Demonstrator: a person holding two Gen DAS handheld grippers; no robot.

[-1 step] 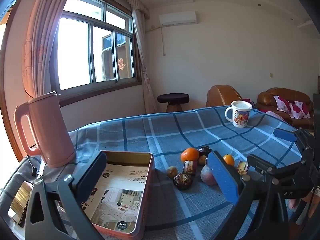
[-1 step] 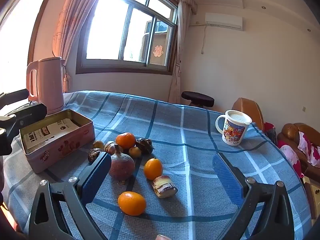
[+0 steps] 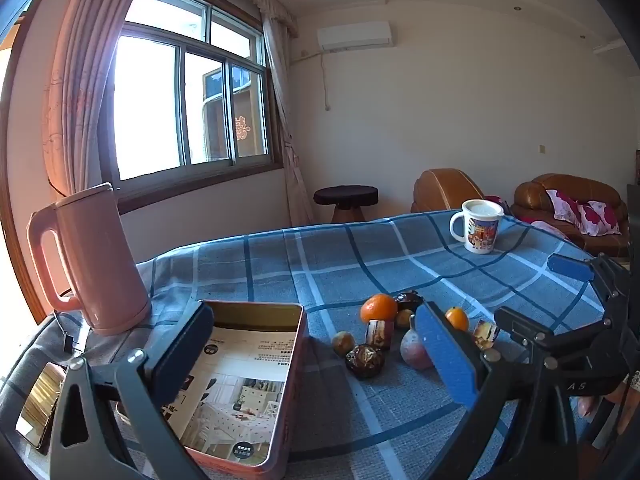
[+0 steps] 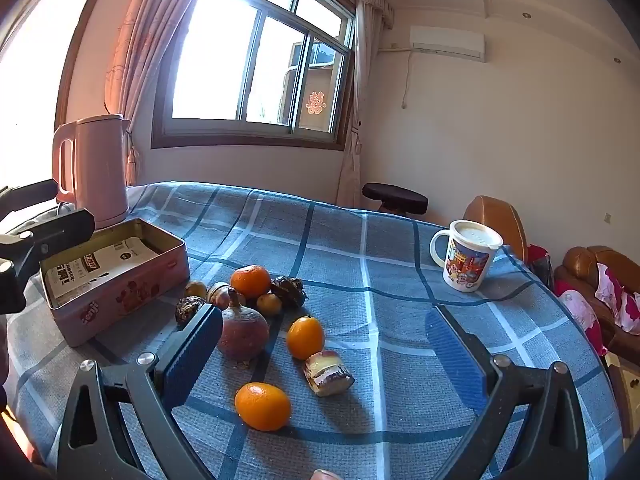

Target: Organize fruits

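Here, you worked over a table (image 4: 400, 264) under a blue checked cloth, with a pink kettle (image 3: 90, 260) standing at its ten o'clock edge in the left wrist view. Just in front of the kettle lay an open tin box (image 3: 256, 380) lined with printed paper, no fruit inside it. A picture mug (image 4: 466, 260) stood well apart at two o'clock in the right wrist view.

Your left gripper (image 3: 316, 356) hovered above the box's right wall, jaws spread wide and holding nothing. Your right gripper (image 4: 324, 356) hung over the fruit, jaws likewise spread, nothing between the pads.

The fruits sat loose on the cloth beside the box. A reddish round fruit with a stalk (image 4: 243, 334) lay near your right gripper's left pad. Behind it, at eleven o'clock, clustered a mandarin (image 4: 251, 281), two dark wrinkled fruits and a few small brown ones. An orange kumquat (image 4: 305, 338) lay at centre, a wrapped sweet (image 4: 328, 374) just beside it, and another kumquat (image 4: 263, 406) closest to you at six o'clock.
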